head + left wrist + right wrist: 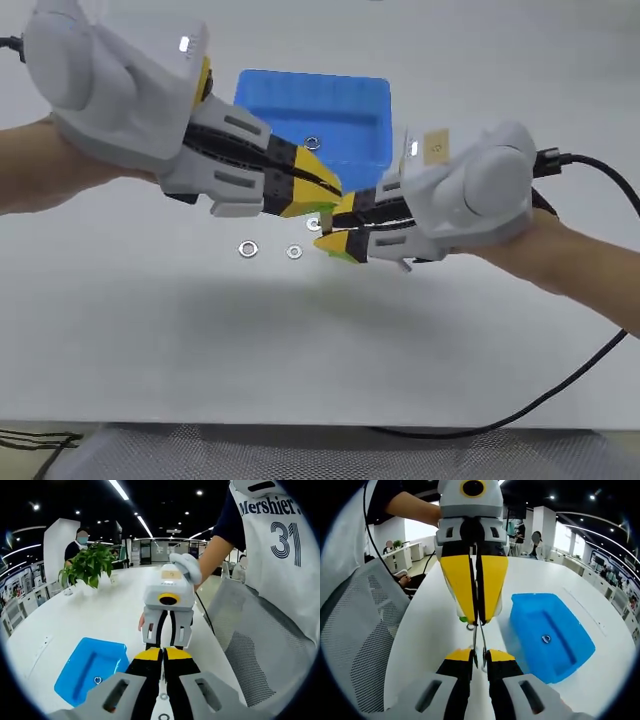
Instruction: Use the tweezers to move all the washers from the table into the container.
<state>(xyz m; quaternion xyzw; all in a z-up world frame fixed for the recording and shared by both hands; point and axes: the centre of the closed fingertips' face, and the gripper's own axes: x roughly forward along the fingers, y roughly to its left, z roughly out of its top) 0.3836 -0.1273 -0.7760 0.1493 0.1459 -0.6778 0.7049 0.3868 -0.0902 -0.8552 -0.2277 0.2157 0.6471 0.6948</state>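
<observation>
Thin metal tweezers (479, 645) run between the two grippers, which meet tip to tip above the white table. My left gripper (330, 190) comes in from the upper left, its yellow jaws shut on the tweezers' far end. From the right, my right gripper (328, 240) has its jaws closed on the near end. The blue container (260, 85) stands just behind them and holds one washer (313, 144). Two washers (248, 248) (294, 252) lie on the table left of the tips. A third washer (314, 224) peeks out between the grippers.
A black cable (590, 360) trails from the right gripper toward the table's front edge (320, 428). A mesh chair (355, 645) stands by the table. A potted plant (90, 565) sits far back, and a person stands behind it.
</observation>
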